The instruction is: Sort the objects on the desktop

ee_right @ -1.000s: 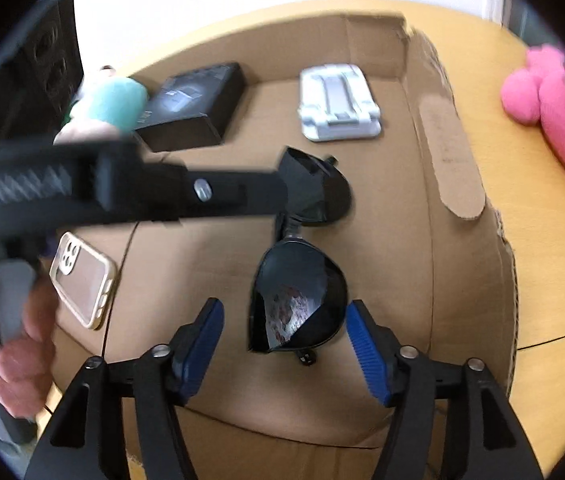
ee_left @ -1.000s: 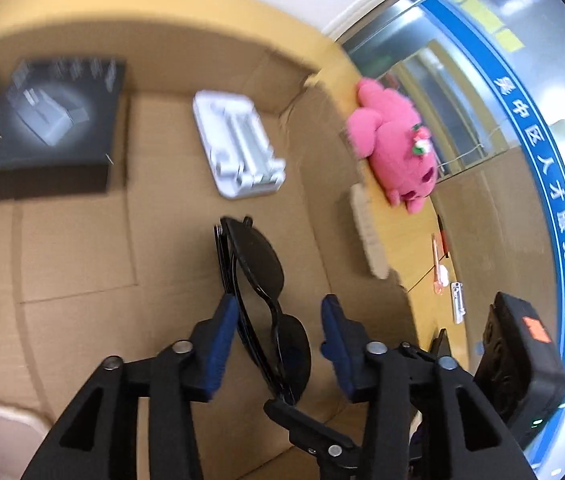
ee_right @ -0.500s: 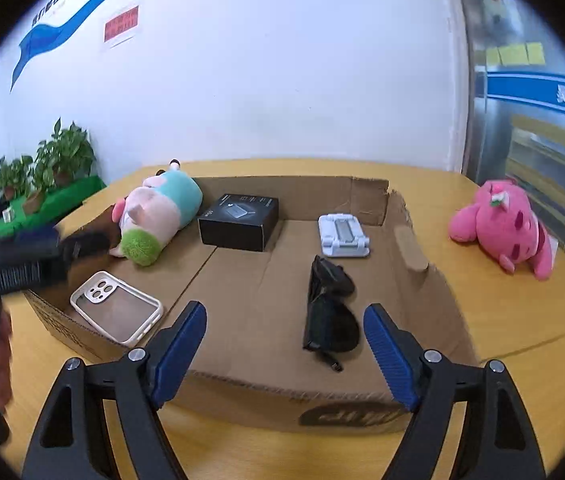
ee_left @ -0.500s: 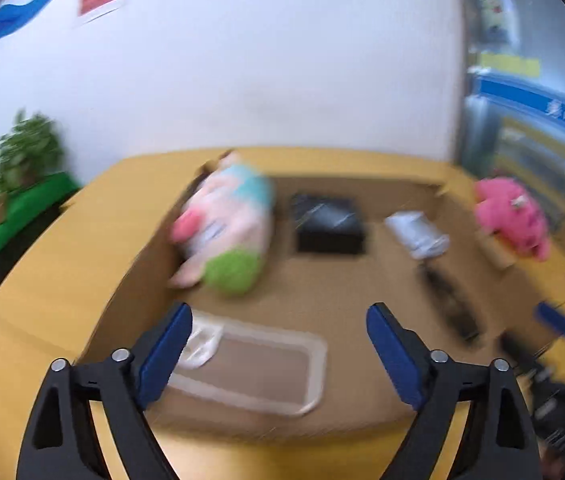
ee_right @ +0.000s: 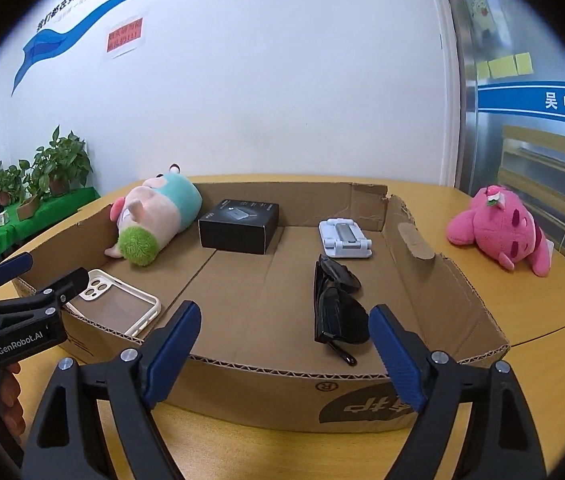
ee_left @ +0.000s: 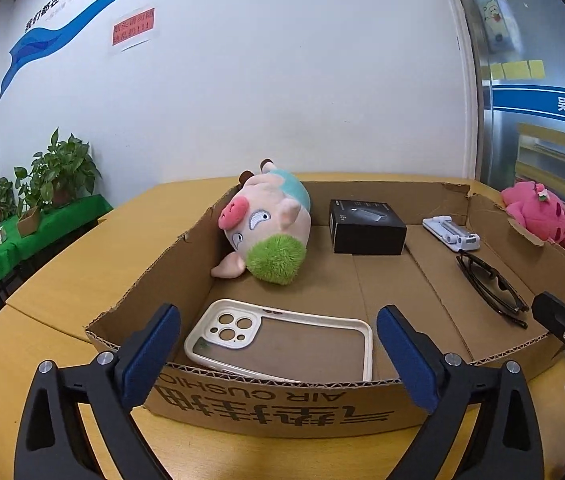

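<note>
Cardboard box [ee_right: 422,248]: both grippers level w/ rim, opening.

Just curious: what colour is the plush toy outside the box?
Pink, clearest in the right wrist view.

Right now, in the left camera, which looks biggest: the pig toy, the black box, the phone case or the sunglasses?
1. Phone case, though it lies nearest the camera.
2. Pig toy, a close second.
3. Black box and sunglasses: too alike to rank.
</note>
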{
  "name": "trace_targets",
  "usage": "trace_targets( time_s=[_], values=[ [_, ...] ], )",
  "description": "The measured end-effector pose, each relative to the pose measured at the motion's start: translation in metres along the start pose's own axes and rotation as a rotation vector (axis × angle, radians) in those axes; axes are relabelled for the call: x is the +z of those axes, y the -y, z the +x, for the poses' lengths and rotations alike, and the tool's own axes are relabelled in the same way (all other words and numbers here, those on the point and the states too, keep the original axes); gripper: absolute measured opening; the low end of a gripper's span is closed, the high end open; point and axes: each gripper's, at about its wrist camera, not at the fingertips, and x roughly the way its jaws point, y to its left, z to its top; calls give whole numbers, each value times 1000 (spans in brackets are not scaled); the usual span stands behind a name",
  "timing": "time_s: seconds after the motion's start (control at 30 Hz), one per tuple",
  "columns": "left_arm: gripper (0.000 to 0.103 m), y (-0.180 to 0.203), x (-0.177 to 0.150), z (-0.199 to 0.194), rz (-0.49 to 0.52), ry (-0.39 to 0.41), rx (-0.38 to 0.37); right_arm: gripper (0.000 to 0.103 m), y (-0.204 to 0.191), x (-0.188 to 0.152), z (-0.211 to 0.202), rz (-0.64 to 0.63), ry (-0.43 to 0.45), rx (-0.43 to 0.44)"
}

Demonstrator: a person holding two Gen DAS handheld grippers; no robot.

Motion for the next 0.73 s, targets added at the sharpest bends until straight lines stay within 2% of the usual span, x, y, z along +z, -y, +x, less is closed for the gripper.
trace_targets(
  time_s=[0.73],
  values=[
    [102, 5, 3, -4, 1, 1, -3, 88, 1, 2, 3, 6, -1, -5]
  ],
)
